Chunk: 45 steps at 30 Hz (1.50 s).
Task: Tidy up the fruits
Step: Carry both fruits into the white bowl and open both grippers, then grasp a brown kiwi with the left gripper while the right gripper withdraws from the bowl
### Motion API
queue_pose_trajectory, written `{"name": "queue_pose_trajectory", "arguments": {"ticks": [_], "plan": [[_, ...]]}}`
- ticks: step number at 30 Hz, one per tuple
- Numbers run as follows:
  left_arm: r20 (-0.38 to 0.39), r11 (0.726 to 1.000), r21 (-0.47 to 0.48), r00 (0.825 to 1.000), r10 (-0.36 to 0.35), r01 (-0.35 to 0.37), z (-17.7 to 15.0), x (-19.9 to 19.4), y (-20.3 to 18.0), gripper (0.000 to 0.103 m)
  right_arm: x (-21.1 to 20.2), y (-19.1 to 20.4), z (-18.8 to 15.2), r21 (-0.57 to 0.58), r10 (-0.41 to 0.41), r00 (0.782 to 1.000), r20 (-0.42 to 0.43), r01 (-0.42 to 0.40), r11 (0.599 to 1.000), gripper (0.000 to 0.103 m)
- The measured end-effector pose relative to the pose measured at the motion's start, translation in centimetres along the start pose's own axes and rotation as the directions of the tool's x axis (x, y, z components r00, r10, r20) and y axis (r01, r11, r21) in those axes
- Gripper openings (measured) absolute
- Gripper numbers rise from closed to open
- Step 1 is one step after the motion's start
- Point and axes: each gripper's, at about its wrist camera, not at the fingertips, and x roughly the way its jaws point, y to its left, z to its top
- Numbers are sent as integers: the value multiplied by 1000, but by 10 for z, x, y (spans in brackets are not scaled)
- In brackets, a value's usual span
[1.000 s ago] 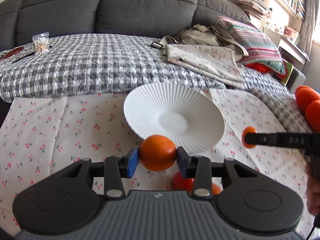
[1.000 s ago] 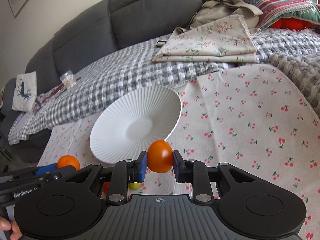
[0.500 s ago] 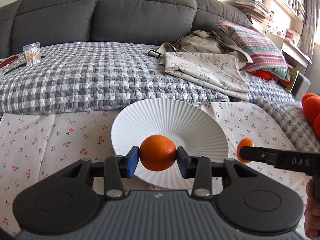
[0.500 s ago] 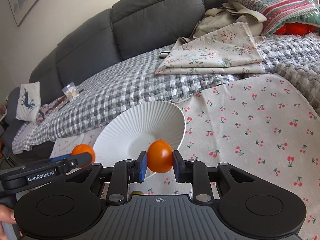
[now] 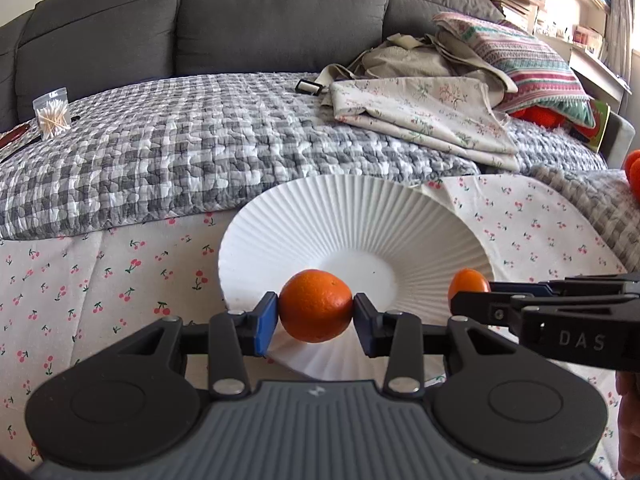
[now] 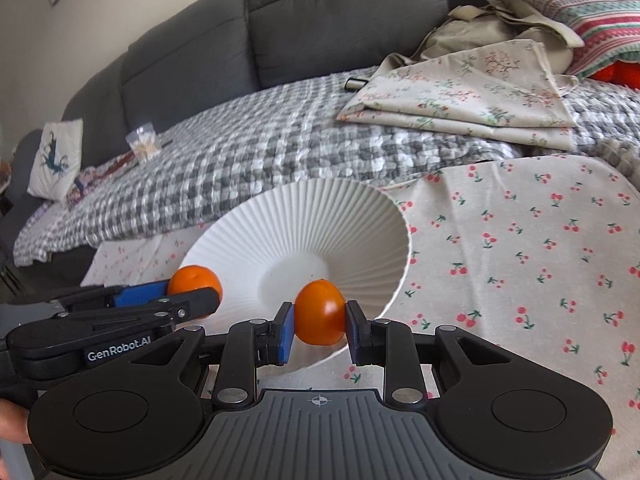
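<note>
My left gripper (image 5: 315,320) is shut on a round orange (image 5: 315,306), held over the near rim of a white ribbed bowl (image 5: 320,216). My right gripper (image 6: 319,327) is shut on a smaller smooth orange fruit (image 6: 320,312), also over the bowl's (image 6: 304,216) near edge. Each gripper shows in the other's view: the right one (image 5: 470,294) comes in from the right with its fruit (image 5: 468,282), the left one (image 6: 196,292) from the left with its orange (image 6: 194,278). The bowl's inside holds nothing.
The bowl stands on a cherry-print cloth (image 5: 120,280). Behind it lie a grey checked quilt (image 5: 180,148), folded floral fabric (image 5: 420,112), a striped pillow (image 5: 520,56) and a dark sofa (image 5: 260,20). More orange fruit (image 5: 632,168) shows at the right edge. A bag of cotton swabs (image 5: 52,112) sits far left.
Both grippers have moved forward and down toward the bowl, each keeping its fruit. The bowl now looms larger, and the loose fruit below the left gripper is out of sight.
</note>
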Motion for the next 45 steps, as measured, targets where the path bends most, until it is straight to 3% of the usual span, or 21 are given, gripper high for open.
{"name": "queue_pose_trajectory", "arguments": {"ticks": [12,15,18,29,31,37,45], "plan": [[-7,1000,-9,1000,-3,3,-3,4,2,41,6,9,-3,-35,7,1000,13,-6,999,29],[-14,999,-33,1000,-19,19,-1,1,6,41,1,3,0,4,23,999,23,-23,1000,30],[9,996,-74,999,-40,40,2,-8,13,52,-9,-8,6,70,48,997,57,-52,996,32],[32,986,-162,999,-36,41,6,-28,31,52,-26,-28,11,170,23,996,85,-38,985,35],[30,985,-170,999,-37,41,6,-31,31,52,-33,-26,12,165,21,995,96,-37,986,45],[17,983,-184,1000,-15,18,1,-45,31,56,-53,-23,9,173,21,994,109,-40,984,63],[-24,985,-175,1000,6,-10,-20,-71,13,69,-82,-14,-13,173,7,997,70,-19,985,77]]}}
